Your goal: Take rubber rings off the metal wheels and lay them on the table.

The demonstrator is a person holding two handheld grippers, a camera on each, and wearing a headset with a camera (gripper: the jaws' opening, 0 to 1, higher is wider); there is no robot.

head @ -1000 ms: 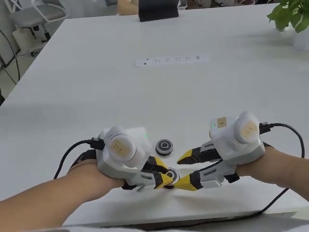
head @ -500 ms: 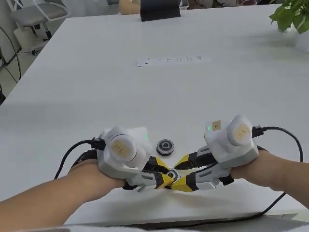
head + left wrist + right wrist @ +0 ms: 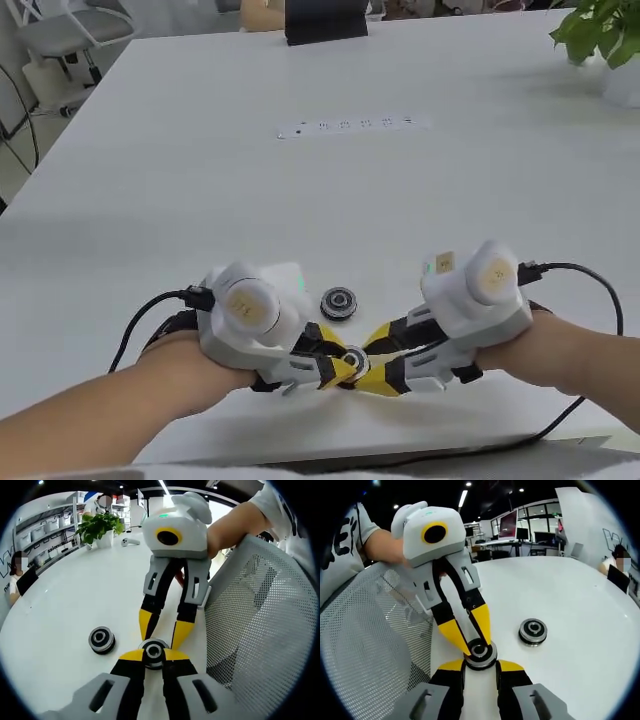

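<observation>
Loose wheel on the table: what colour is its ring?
Black; the loose wheel shows best in the right gripper view.

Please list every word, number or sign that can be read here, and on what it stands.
None reads whole.
Black print on the person's shirt: cut off, unreadable.
Marks on the round caps of the left gripper and right gripper: blurred.
Marks on the power strip: too small.
The clamped metal wheel: no text visible.

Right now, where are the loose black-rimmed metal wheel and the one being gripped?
loose black-rimmed metal wheel (image 3: 340, 302): head view, on its hub.
gripped black-rimmed metal wheel (image 3: 153, 652): left gripper view, on its hub.
</observation>
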